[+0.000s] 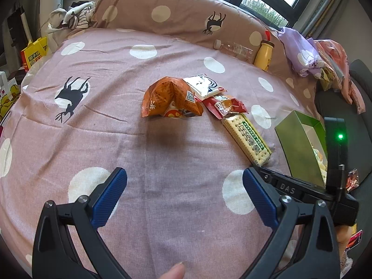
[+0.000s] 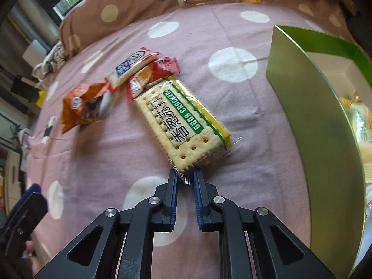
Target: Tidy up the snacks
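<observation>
Across the left wrist view, a pink bedsheet [image 1: 162, 139] with white dots and deer silhouettes fills the scene, and the left gripper [image 1: 184, 181] hangs over it with its blue-padded jaws spread wide and nothing between them. Ahead of it the snacks lie in a loose cluster: an orange snack bag [image 1: 169, 98], a white-and-blue packet [image 1: 203, 84] just behind it, a red wrapper [image 1: 224, 107] beside that, and a long soda cracker pack [image 1: 246, 138] running down toward the right. A green box [image 1: 300, 144] stands open at the right edge, next to the black body of the other tool. Farther back a yellow bottle [image 1: 264, 54] and a clear plastic bottle [image 1: 233, 48] rest against the brown pillow [image 1: 167, 7]. From the right wrist view, the right gripper [image 2: 186, 180] is drawn nearly closed, its pads pinching the clear crimped end of the soda cracker pack [image 2: 183, 118], which lies flat on the sheet with its far end touching the red wrapper [image 2: 151, 76]. The white-and-blue packet [image 2: 131, 68] and orange snack bag [image 2: 83, 107] sit to the left beyond it, while the green box [image 2: 309, 107] rises close on the right, some packaging visible inside.
</observation>
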